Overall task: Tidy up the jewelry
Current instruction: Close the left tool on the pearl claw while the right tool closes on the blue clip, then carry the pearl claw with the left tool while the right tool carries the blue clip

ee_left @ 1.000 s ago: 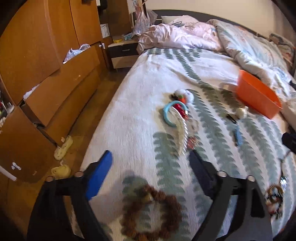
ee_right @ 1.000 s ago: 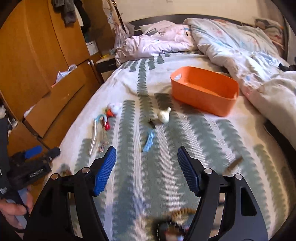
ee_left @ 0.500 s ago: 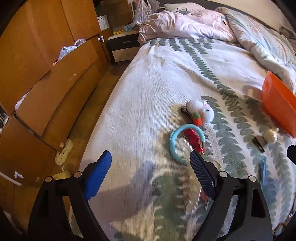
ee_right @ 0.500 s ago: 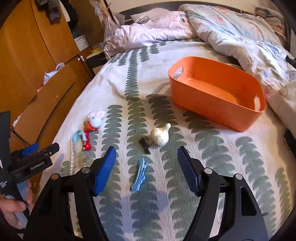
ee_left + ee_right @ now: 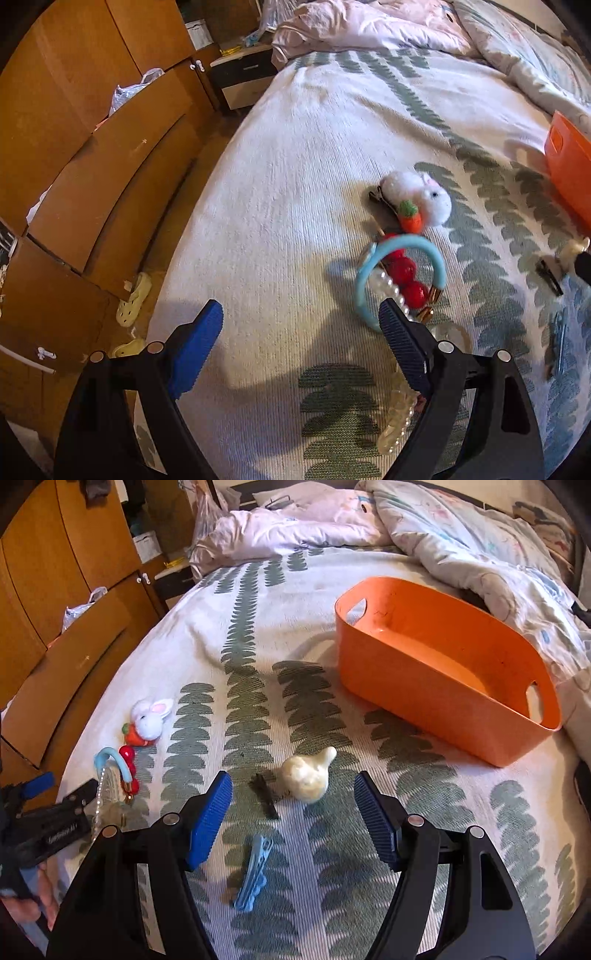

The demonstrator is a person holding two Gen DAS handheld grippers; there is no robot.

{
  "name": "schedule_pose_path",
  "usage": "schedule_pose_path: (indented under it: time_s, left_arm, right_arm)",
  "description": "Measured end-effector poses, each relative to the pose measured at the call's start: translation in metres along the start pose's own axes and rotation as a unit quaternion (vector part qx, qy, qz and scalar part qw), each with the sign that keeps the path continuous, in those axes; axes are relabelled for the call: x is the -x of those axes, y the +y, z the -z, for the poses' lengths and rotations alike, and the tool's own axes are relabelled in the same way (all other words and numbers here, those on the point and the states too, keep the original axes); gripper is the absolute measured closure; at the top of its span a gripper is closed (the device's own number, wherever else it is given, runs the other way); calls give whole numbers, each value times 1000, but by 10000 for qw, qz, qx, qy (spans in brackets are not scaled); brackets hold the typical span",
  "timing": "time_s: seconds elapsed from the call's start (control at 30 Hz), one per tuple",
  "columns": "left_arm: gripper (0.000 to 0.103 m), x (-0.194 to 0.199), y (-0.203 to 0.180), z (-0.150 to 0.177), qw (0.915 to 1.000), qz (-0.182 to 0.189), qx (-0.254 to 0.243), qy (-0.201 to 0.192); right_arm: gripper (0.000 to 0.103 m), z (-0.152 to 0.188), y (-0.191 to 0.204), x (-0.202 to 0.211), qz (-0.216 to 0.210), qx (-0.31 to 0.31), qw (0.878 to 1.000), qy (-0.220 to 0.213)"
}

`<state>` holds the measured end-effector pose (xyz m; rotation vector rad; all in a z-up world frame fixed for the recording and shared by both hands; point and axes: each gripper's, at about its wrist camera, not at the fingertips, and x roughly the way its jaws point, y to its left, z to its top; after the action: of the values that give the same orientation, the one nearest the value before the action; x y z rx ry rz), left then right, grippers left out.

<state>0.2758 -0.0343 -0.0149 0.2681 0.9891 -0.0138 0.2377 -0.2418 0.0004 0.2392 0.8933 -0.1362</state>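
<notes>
Right gripper spread, empty; cream hair clip just ahead between its jaws, long axis slanting up-right; orange bin beyond, right; left gripper spread, blue bangle ahead-right.

Both black two-finger grippers with ribbed blue pads, the left gripper and the right gripper, tilt downward over the leaf-patterned bedspread, jaws apart and empty.
</notes>
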Motion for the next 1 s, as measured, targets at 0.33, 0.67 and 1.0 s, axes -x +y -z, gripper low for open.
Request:
schedule_pose_path:
  time_s: [0.33,0.67,1.0]
  left_arm:
    - [45,-7,-1,4,9999,75,-1,80]
    - [88,-13,-5,9,9991,334,-63,238]
    - [101,-1,6,5,9967,777,154,188]
  right_arm:
    - [45,0,3,-21,70,173,9997,126]
    - [71,2,-4,-21,-68,115,9998,160]
    - [72,-4,-10,-9,-192,-11,9998,3]
